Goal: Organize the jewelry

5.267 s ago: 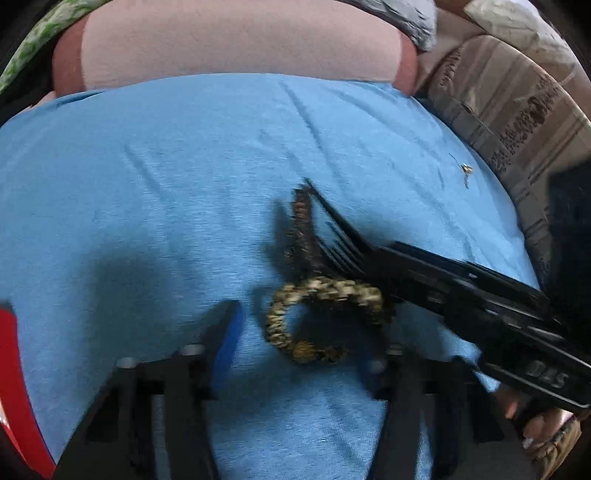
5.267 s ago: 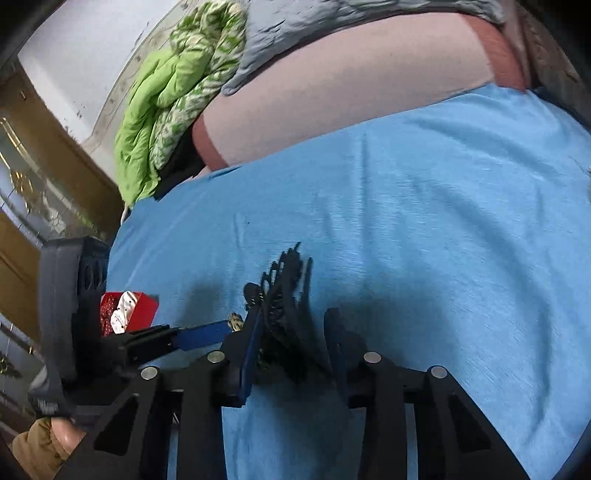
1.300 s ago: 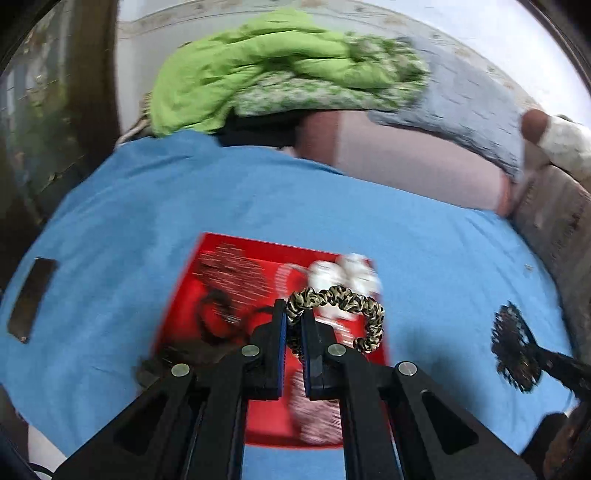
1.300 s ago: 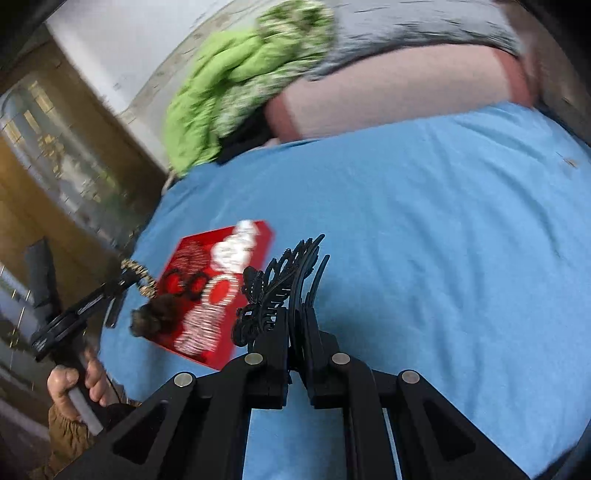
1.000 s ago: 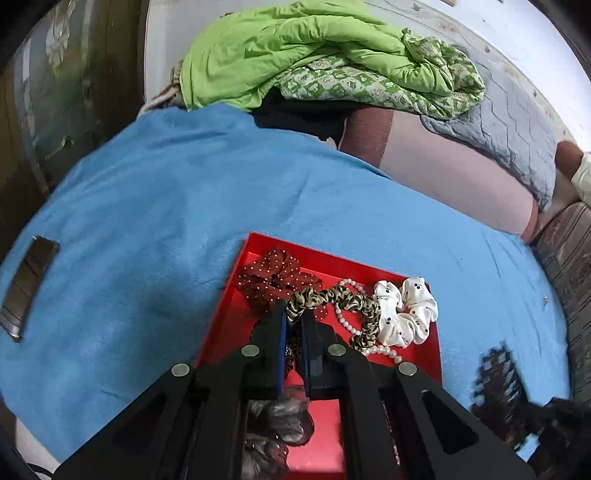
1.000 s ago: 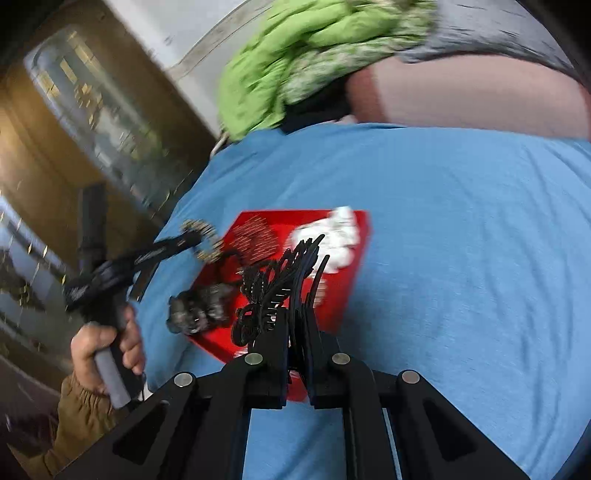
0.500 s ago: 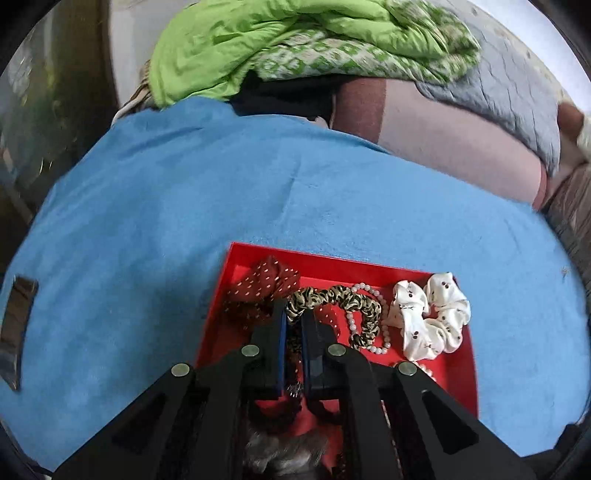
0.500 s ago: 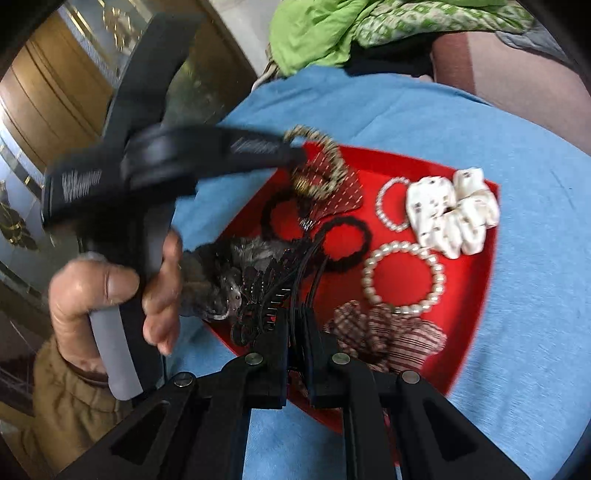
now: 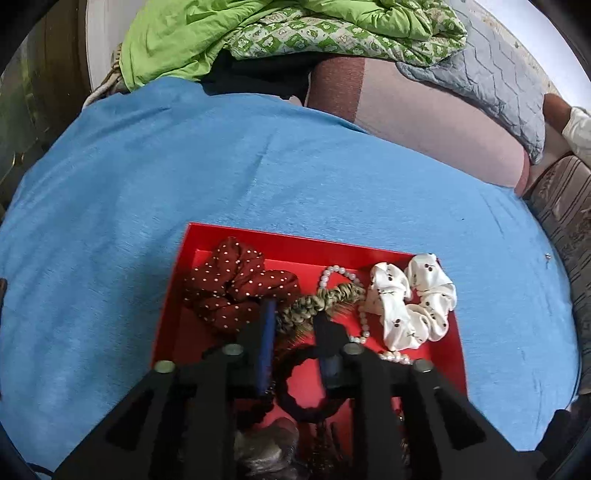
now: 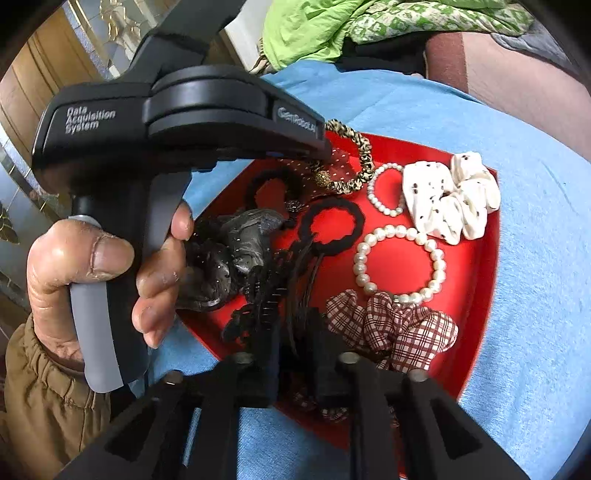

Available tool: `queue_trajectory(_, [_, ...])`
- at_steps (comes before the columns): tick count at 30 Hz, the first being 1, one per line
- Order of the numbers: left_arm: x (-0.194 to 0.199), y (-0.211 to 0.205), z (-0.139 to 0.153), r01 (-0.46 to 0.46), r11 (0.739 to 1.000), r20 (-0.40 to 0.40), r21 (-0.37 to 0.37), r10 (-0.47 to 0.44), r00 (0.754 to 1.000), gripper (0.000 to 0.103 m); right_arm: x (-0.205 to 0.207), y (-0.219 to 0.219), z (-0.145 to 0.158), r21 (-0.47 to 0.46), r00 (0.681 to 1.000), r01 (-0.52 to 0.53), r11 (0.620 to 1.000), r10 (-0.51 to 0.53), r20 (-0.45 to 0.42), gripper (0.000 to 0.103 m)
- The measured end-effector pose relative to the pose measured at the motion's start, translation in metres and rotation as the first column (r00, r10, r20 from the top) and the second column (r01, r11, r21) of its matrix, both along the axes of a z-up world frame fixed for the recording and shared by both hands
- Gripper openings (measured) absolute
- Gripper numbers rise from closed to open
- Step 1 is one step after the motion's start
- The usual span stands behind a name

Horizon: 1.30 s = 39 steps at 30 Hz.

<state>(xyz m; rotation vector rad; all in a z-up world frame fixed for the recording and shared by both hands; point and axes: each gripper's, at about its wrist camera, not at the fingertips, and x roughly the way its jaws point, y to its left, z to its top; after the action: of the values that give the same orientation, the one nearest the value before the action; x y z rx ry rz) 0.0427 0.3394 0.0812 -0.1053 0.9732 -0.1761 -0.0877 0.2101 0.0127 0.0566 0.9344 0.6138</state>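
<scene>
A red tray [image 9: 295, 240] [image 10: 487, 258] of hair pieces and jewelry lies on the blue bedsheet [image 9: 184, 166]. My left gripper [image 9: 295, 321] [image 10: 321, 147] hangs low over it with its jaws opening. The braided camouflage bracelet [image 9: 321, 299] [image 10: 354, 155] rests across the gap at the tips, on the dotted dark-red scrunchie [image 9: 236, 284], and the pads no longer press it. My right gripper [image 10: 295, 328] is over the tray's near corner, jaws opening too. The black claw clip [image 10: 273, 280] lies loose between and ahead of its fingers.
In the tray are a white scrunchie [image 10: 450, 199], two pearl bracelets [image 10: 399, 258], a plaid scrunchie [image 10: 391, 325], black hair ties [image 10: 332, 225] and a grey furry piece [image 10: 229, 251]. A person's hand [image 10: 92, 266] holds the left gripper. Green quilt [image 9: 258, 29] and pink pillow [image 9: 424, 122] lie beyond.
Both pairs of jaws, shut half a second ago, have parted. The bracelet and the claw clip have come free and settled in the tray. Earlier both grippers came down over the tray.
</scene>
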Motion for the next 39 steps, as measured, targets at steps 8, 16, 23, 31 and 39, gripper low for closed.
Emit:
queue_trajectory(8, [-0.009,0.005,0.011,0.004,0.997,0.039,-0.072,-0.001,0.999,0.038,-0.01,-0.012,0.01,0.002,0.999,0.011,1.0,-0.011,0.041,0.041])
queue_trajectory(16, [-0.027,0.008,0.029,-0.034,0.995,0.128,-0.093,0.046,0.991,0.063,-0.028,-0.038,0.025,-0.008,0.994,0.059,0.998,-0.058,0.096,0.049])
queue_trajectory(23, [-0.042,0.002,0.039,-0.083,0.996,0.208,-0.042,0.09,0.974,0.074,-0.045,-0.091,0.032,-0.022,0.978,0.173,0.985,-0.169,0.125,0.056])
queue_trajectory(31, [-0.058,-0.02,0.043,-0.128,0.99,0.291,0.062,0.105,0.951,0.074,-0.06,-0.147,0.028,-0.012,0.953,0.285,0.958,-0.282,0.112,0.057])
queue_trajectory(39, [-0.095,-0.063,0.052,-0.167,0.968,0.409,0.187,0.077,0.909,0.086,-0.078,-0.206,0.02,0.014,0.916,0.388,0.922,-0.387,0.103,0.059])
